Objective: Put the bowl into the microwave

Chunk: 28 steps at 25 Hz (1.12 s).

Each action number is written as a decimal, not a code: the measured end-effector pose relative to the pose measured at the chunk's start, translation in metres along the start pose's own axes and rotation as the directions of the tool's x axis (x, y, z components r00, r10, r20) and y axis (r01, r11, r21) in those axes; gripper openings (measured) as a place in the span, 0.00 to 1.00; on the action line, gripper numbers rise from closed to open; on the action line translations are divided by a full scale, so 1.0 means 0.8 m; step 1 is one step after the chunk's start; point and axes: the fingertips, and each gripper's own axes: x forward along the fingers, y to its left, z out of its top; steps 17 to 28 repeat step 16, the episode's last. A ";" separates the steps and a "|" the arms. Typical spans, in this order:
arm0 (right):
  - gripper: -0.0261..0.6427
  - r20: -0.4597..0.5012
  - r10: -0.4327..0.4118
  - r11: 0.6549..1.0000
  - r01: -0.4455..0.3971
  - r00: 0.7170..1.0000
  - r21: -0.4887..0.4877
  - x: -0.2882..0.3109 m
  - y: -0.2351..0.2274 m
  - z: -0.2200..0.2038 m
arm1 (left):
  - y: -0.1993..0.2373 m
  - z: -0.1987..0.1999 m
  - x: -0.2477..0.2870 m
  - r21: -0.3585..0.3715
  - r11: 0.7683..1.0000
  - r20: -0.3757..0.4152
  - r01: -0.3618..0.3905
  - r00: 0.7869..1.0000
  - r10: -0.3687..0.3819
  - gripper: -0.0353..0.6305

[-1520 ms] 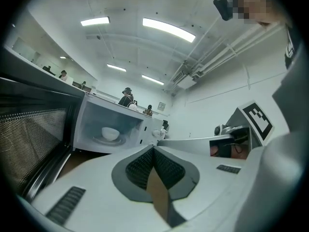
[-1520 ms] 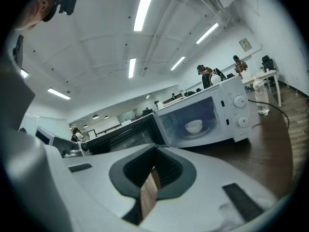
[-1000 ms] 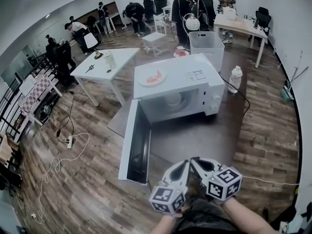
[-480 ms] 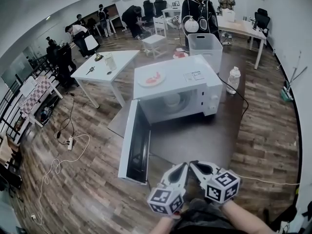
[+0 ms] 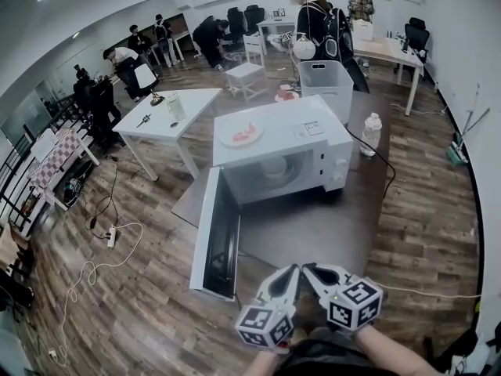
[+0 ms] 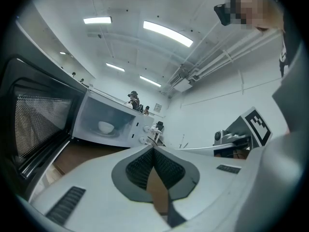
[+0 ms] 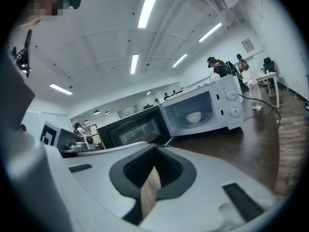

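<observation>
Dark surface (image 5: 313, 233): microwave (image 5: 274, 143), door (image 5: 207, 237) open, bowl (image 5: 275, 165) already inside. Left gripper (image 5: 293, 269), right gripper (image 5: 307, 268): fingers (image 6: 166, 170) pressed together, empty. Placement looks done; next, swing door shut.

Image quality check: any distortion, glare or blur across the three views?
Head view: strong fisheye, floorboards bow around the microwave. Left gripper view: dark round vignette, ceiling lights blown out. Right gripper view: same vignette, bowl inside the microwave is sharp.
</observation>
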 end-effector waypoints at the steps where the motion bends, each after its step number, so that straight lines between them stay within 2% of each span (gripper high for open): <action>1: 0.04 -0.001 -0.003 1.000 0.003 1.000 0.000 -0.002 -0.001 -0.001 | -0.002 0.000 0.001 0.000 1.000 0.000 0.004 1.000 -0.004 0.06; 28: 0.04 -0.039 -0.007 1.000 0.008 0.999 0.015 -0.014 0.006 -0.024 | -0.009 -0.005 -0.005 -0.019 1.000 0.006 0.012 1.000 -0.012 0.06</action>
